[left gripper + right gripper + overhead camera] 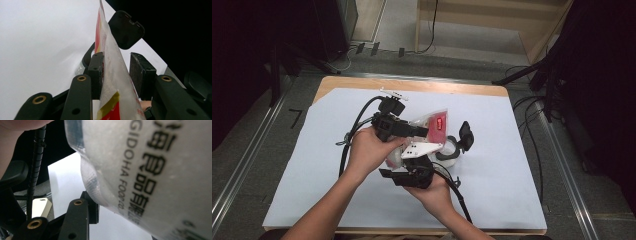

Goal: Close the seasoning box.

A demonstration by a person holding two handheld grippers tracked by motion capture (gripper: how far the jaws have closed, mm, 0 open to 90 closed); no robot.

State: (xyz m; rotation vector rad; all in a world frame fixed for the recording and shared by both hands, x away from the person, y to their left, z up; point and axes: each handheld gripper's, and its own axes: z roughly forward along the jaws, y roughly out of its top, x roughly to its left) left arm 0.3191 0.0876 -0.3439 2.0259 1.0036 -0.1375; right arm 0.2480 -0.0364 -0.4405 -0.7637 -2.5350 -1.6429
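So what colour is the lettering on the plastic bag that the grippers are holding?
Black lettering on the translucent white bag, clearest in the right gripper view; it also has red and yellow patches.

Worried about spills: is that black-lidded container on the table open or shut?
Open: the black lid stands flipped up behind the food bag, clear of the container's rim.

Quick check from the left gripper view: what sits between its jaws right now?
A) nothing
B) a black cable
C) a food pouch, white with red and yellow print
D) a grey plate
C: the pouch stands edge-on between the left gripper jaws.
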